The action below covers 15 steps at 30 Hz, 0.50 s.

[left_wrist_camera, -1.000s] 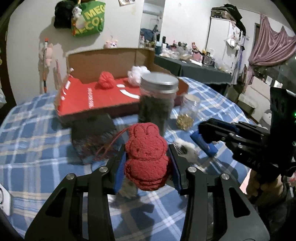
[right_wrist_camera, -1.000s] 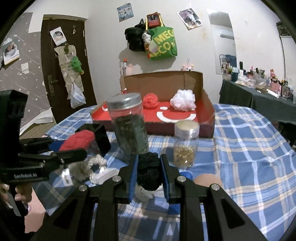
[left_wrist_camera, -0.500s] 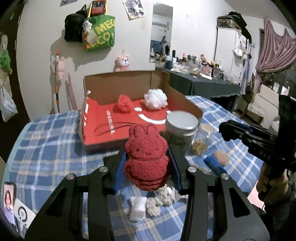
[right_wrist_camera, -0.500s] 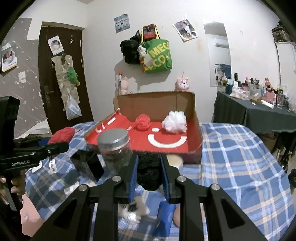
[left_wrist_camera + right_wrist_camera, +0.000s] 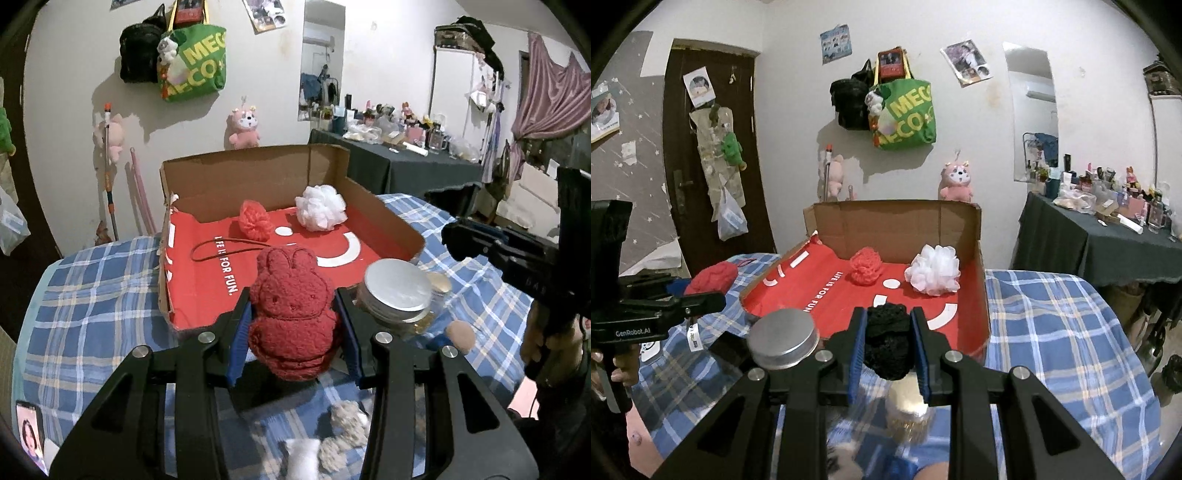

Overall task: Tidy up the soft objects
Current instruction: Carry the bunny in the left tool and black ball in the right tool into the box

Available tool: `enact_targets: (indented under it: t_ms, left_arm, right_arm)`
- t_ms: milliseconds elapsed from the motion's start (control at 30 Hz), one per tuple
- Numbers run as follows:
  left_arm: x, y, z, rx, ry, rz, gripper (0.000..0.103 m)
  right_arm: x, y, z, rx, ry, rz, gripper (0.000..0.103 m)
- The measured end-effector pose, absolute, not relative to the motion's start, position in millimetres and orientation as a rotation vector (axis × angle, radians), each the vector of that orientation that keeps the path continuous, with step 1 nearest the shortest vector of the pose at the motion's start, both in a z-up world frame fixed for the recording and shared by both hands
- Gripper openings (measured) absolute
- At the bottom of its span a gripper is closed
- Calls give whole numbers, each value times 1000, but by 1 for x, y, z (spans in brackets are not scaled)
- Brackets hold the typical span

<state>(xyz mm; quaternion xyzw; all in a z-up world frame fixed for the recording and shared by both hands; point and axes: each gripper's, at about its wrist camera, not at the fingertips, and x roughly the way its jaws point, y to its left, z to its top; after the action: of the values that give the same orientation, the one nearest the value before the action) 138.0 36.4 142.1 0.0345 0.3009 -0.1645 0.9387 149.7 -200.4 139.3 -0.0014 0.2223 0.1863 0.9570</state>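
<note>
Straight ahead of both sets of jaws, and a little below them, sits the open cardboard box [image 5: 384, 218] with its red printed floor, the place the two held toys look bound for. The left gripper [image 5: 293, 325] is clamped on a red plush rabbit [image 5: 291, 310], upright with its ears toward the box, its fuzzy body bulging past the blue pads. The right gripper [image 5: 888, 343] is squeezed narrow on a black knitted ball [image 5: 886, 343], a dark, loose-textured lump that fills the gap between the pads. Neither hand seems clearly nearer; the box's near edge lies just beyond each toy. Inside, toward the far wall, rest a red pom-pom [image 5: 255, 221] and a white mesh puff [image 5: 320, 207], leaving the near floor free. Between the jaws and the box stands a silver-lidded jar [image 5: 397, 291] on the blue-checked bench [image 5: 88, 314], an obstacle either hand would likely have to clear.
</note>
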Motion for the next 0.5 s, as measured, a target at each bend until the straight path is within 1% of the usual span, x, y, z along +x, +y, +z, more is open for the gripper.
enact_targets:
  t_ms: [167, 500]
  left_arm:
    - [171, 40, 136, 76, 666, -341, 40]
    - [254, 47, 114, 90, 819, -356, 40]
  right_arm:
    - [187, -195, 138, -42, 509, 397, 26]
    - [281, -172, 125, -184, 694, 423, 26]
